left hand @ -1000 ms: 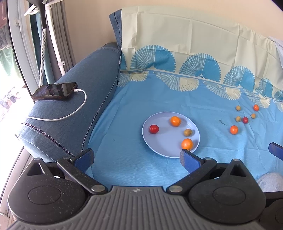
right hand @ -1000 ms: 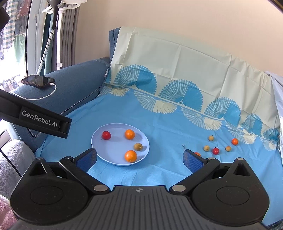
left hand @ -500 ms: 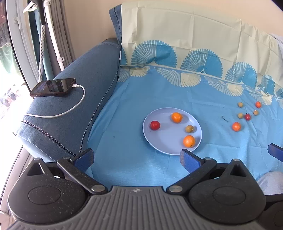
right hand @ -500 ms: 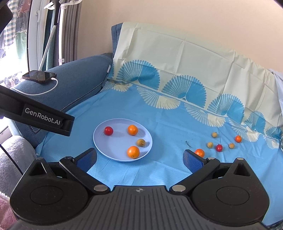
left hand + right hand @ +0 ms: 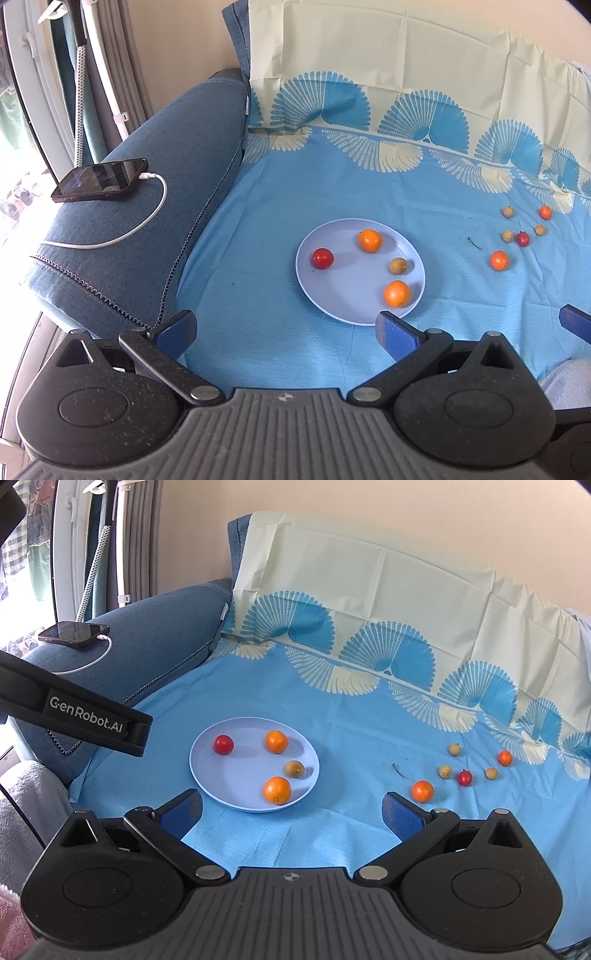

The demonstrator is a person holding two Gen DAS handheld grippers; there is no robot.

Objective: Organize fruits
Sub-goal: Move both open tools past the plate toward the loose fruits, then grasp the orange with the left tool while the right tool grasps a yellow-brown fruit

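Note:
A pale blue plate [image 5: 351,302] [image 5: 221,775] lies on the blue cloth and holds two oranges [image 5: 397,293] [image 5: 277,789], a red tomato [image 5: 323,257] [image 5: 224,744] and a small yellow-brown fruit [image 5: 398,266] [image 5: 294,768]. To its right several loose fruits lie on the cloth: an orange [image 5: 499,260] [image 5: 422,791], a dark red one [image 5: 522,238] [image 5: 465,777] and small yellow ones [image 5: 445,771]. My left gripper [image 5: 286,330] is open and empty, near the plate's front edge. My right gripper [image 5: 291,812] is open and empty, in front of the plate and loose orange.
A phone [image 5: 99,180] [image 5: 74,632] with a white charging cable [image 5: 147,218] lies on the sofa's blue armrest at the left. The cloth covers seat and backrest. A small dark stem [image 5: 399,770] lies between plate and loose fruits. The left device's body [image 5: 92,720] crosses the right wrist view.
Both grippers have pulled back and tilted a little, so the plate and fruits sit higher in both views. Nothing was taken hold of; the fruits have not moved.

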